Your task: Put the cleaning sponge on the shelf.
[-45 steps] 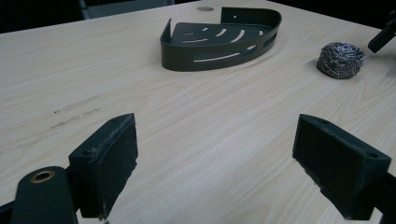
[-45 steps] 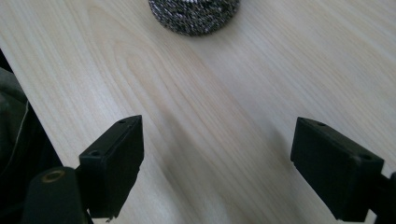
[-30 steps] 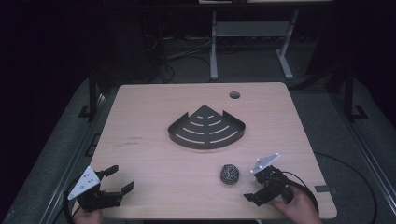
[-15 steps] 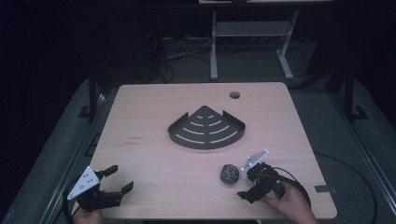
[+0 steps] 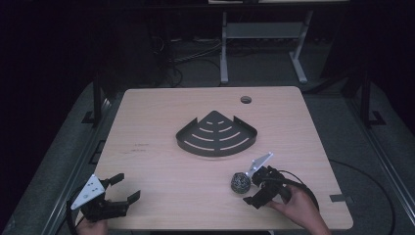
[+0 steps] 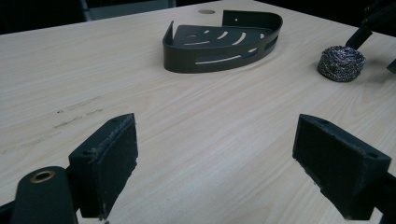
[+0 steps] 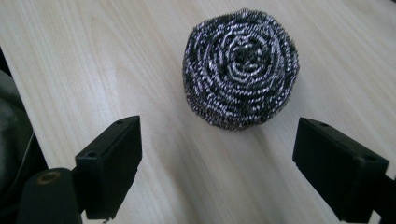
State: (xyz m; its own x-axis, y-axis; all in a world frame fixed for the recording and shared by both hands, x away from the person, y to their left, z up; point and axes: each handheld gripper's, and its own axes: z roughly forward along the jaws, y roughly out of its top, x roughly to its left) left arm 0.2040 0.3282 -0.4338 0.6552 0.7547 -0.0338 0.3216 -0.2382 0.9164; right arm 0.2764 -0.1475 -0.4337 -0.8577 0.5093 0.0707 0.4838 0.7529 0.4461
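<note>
Your right gripper (image 5: 250,190) has moved left, up to the scrubber (image 5: 240,182); left one hasn't budged. Left gripper (image 5: 123,190) sits at the table's (image 5: 161,147) near-left corner, jaws wide apart, nothing btwn. Black corner rack (image 5: 217,136) mid-table. Scrubber lies near-right, just ahead of your right gripper's spread jaws, not touching.

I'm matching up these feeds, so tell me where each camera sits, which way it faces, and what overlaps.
High view: above the person's side, looking forward and down on the table; both hands and tools show.
Left gripper view: rides the left tool, looking across at the corner shelf caddy; open jaws show.
Right gripper view: rides the right tool, looking down at the steel wool scourer; open jaws show.
Shared: the scourer appears in all three.
</note>
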